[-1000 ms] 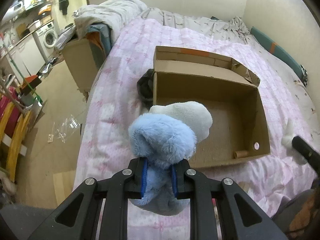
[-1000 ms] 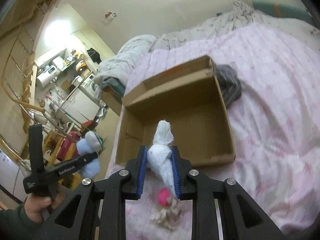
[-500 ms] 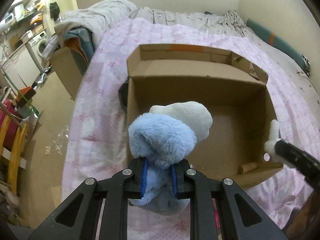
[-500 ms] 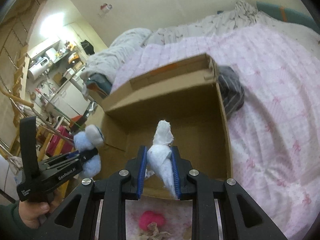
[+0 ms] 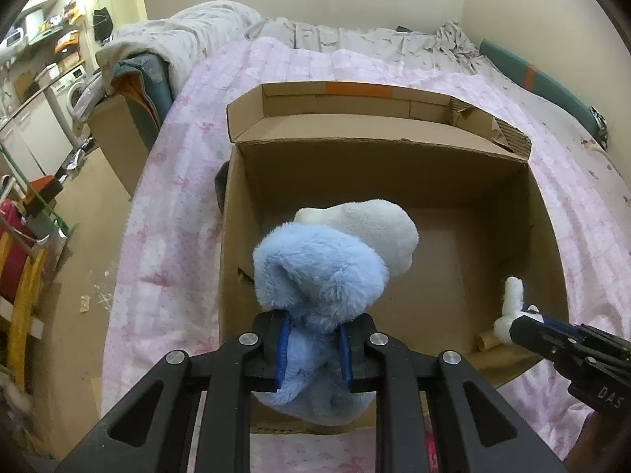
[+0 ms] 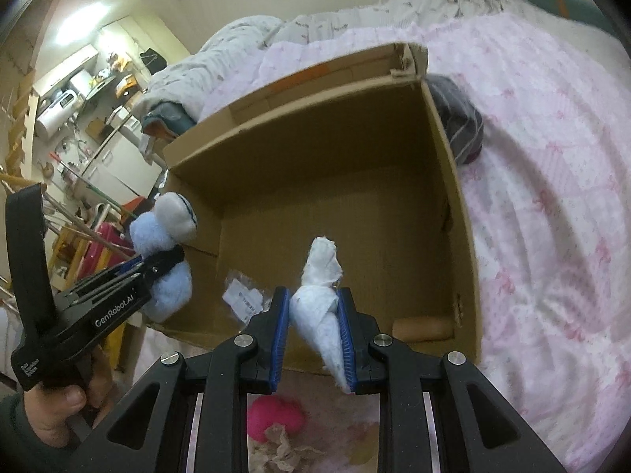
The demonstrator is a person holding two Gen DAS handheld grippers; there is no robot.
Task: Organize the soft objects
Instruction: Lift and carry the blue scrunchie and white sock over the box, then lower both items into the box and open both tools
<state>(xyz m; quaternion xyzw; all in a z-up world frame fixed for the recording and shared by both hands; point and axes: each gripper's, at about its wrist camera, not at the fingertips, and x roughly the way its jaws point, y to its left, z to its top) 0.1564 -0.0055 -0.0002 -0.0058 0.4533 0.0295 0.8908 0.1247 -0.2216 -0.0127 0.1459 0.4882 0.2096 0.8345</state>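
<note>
**Release hazards with both claws loaded over the box**

Status. The left claw [image 5: 311,349] is clenched on the blue and white plush toy [image 5: 335,272], gripped low on its body, with the head above the pads. The toy hangs over the near-left part of the cardboard box [image 5: 378,165], which sits on the bed [image 5: 165,213]. The right claw [image 6: 315,335] is clenched on a white wad of stuffing [image 6: 321,295], held over the near edge of the same box.

Hazards, as judged from this position:

1. Overshoot of the rim. Both loads sit close to the near wall. A release here could drop either item onto the rim, and it may tip out onto the bed.
2. Snagging. Plush pile and loose fibres can cling to the blue pads, so an item may hang on after the jaws part and fall off target.
3. Collision. The two claws work in one box; converging paths risk contact.
4. Box shift. The bed is soft; a knock against a wall may slide or tilt the box.

Contents present: a cardboard tube [image 6: 422,327] and a small plastic packet [image 6: 242,301] on the box floor.
</note>
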